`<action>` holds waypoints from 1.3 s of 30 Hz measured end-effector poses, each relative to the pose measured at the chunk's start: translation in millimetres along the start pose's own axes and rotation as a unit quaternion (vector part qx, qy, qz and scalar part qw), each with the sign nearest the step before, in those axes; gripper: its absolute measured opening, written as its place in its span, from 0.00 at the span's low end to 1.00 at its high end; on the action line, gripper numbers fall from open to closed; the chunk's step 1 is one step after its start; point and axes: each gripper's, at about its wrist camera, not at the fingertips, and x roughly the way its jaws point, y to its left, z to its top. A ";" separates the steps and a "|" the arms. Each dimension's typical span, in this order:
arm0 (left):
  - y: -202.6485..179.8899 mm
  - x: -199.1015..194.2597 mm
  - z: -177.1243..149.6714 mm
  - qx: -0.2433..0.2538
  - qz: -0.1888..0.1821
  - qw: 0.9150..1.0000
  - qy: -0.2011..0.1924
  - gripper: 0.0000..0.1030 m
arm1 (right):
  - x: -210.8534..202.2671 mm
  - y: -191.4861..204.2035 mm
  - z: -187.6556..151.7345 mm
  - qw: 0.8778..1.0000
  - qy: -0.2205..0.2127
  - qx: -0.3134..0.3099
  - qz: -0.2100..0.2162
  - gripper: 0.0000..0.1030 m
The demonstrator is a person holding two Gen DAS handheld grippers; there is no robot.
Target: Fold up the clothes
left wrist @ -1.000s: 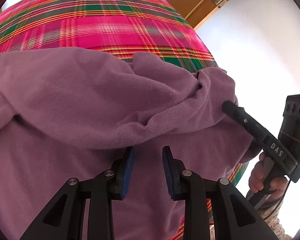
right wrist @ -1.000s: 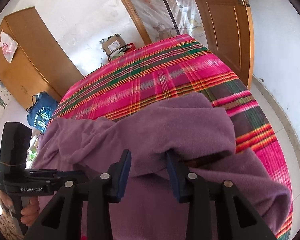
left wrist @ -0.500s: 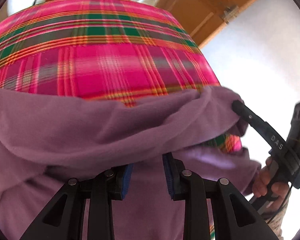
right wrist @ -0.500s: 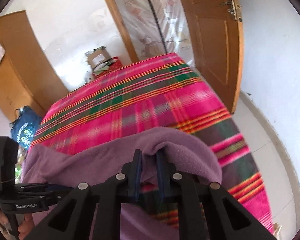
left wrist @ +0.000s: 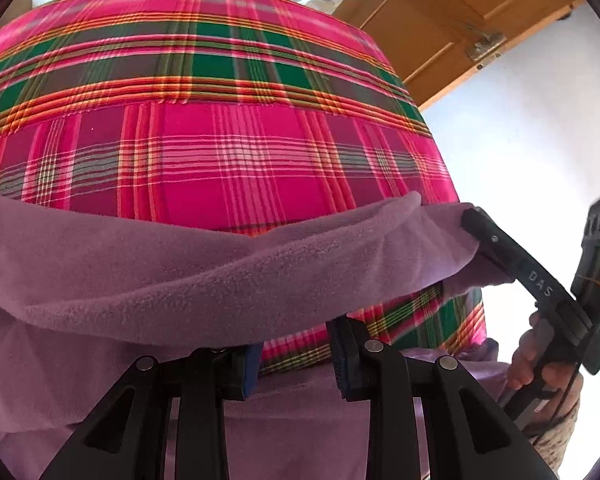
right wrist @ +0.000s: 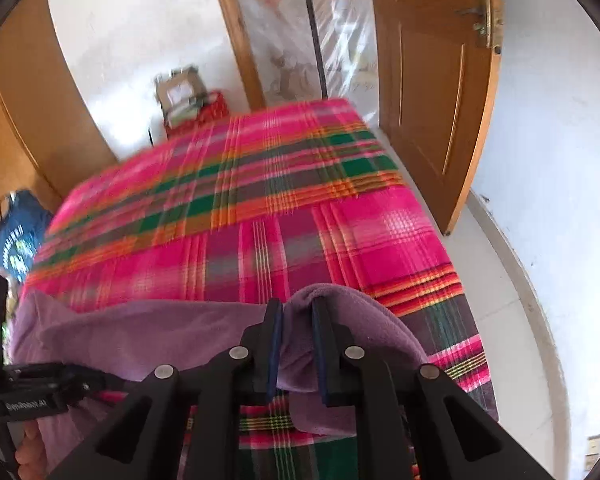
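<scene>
A purple fleece garment (left wrist: 180, 272) lies at the near end of a bed with a pink and green plaid cover (left wrist: 220, 140). Its far edge is lifted into a taut band above the cover. My right gripper (right wrist: 296, 308) is shut on a fold of the fleece (right wrist: 340, 320), and in the left wrist view its black finger (left wrist: 484, 232) pinches that band's right end. My left gripper (left wrist: 296, 356) is open, with plaid cover and fleece showing between its pads. The lifted fleece drapes over its left fingertip and hides it.
A person's hand (left wrist: 540, 364) holds the right gripper's handle. Beyond the bed are a wooden door (right wrist: 432, 100), a wardrobe (right wrist: 20, 120), a blue bag (right wrist: 16, 236) and a cardboard box (right wrist: 180, 92). White floor (right wrist: 520, 280) runs along the bed's right side.
The right gripper has shut on the fleece's edge and lifted it up and back, uncovering more of the plaid cover. The left gripper's opening has stayed the same.
</scene>
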 end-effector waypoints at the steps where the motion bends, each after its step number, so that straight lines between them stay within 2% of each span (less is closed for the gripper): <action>1: -0.5 -0.4 -2.4 0.005 0.002 1.000 0.003 0.29 | -0.4 0.6 -0.8 1.000 0.002 -0.002 0.000 0.16; 6: 2.7 -18.0 -21.4 0.012 -0.002 1.000 0.009 0.29 | -10.7 -2.3 -8.8 1.000 0.007 -0.001 0.013 0.23; 12: -1.3 -35.4 -42.9 0.029 0.000 1.000 0.005 0.29 | -46.9 -15.5 -28.0 1.000 0.001 -0.018 0.012 0.29; 18: -8.6 -20.9 -44.4 0.034 0.004 0.999 0.019 0.29 | -61.9 -33.1 -49.6 1.000 0.010 -0.029 -0.004 0.29; 22: -7.2 -18.7 -49.6 0.037 0.002 0.999 0.031 0.29 | -59.1 -50.5 -53.2 1.000 0.018 -0.010 -0.018 0.29; 29: -2.1 -26.1 -65.3 0.039 -0.004 0.998 0.040 0.29 | -68.0 -85.4 -77.0 0.999 0.028 0.023 0.004 0.29; 34: -11.4 -31.4 -94.4 0.070 -0.012 0.996 0.046 0.29 | -75.7 -102.8 -102.5 0.998 0.032 0.043 0.015 0.29; 39: -23.9 -27.3 -113.4 0.091 -0.013 0.994 0.051 0.29 | -84.7 -114.7 -124.7 0.995 0.018 0.074 0.060 0.33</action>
